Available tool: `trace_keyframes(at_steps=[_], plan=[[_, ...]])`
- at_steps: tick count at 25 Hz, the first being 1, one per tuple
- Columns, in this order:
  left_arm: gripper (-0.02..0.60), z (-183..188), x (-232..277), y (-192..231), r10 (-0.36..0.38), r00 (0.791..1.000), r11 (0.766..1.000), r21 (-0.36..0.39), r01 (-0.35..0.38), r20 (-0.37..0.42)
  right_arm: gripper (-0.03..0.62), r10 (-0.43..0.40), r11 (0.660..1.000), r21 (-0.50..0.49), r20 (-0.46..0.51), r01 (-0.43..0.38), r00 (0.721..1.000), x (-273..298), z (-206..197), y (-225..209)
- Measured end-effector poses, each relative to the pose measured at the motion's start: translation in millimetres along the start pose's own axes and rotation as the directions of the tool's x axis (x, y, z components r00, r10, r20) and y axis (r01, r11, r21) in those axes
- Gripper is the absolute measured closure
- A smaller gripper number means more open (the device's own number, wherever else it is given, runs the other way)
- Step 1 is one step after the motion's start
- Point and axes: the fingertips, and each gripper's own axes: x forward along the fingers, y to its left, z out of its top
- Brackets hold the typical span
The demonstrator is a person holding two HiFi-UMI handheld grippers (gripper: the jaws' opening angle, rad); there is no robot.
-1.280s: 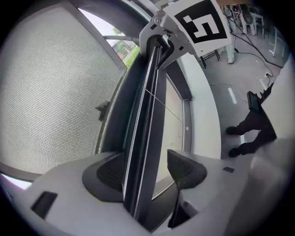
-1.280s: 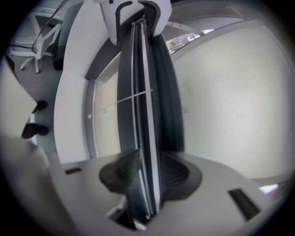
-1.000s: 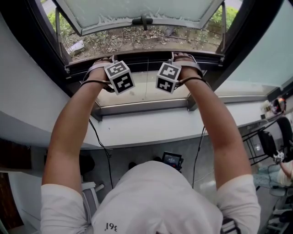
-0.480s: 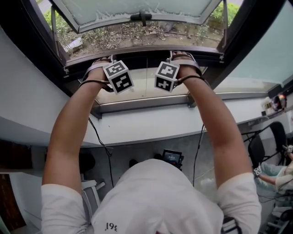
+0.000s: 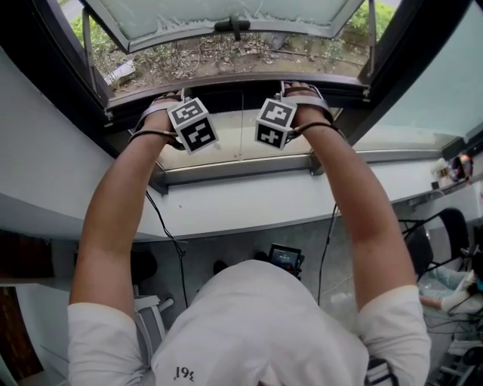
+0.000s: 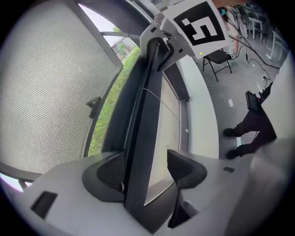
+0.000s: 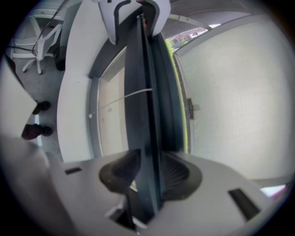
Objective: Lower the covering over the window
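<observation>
A dark pull bar [image 5: 241,84] of the window covering runs across the open window. Both hands hold grippers against it, marker cubes toward me. In the left gripper view the bar [image 6: 145,115] passes between the jaws of my left gripper [image 6: 146,173]; the outer pad [image 6: 108,173] touches it and the inner pad [image 6: 184,168] stands off with a gap. My right gripper [image 7: 146,173] has both pads against the bar [image 7: 143,92], shut on it. Each gripper view shows the other gripper farther along the bar. The fingertips are hidden in the head view.
The window sash [image 5: 226,15] is swung outward over plants and soil. Below the frame runs a white sill [image 5: 249,203]. Cables hang down to a small device [image 5: 285,260] on the floor. A seated person [image 5: 453,290] and chairs are at the right edge.
Both grippers stay on the bar, hardly moved. The window sits slightly higher in the head view. The seated person at the right edge has shifted.
</observation>
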Motion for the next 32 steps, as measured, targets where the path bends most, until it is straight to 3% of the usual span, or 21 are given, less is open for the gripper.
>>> trace_keyframes(at_steps=[32], plan=[[0.293, 3.1, 8.0, -3.9, 0.058, 0.998, 0.998, 0.010, -0.059, 0.037, 0.448, -0.043, 0.999, 0.016, -0.010, 0.043, 0.999, 5.1, -3.5, 6.7]])
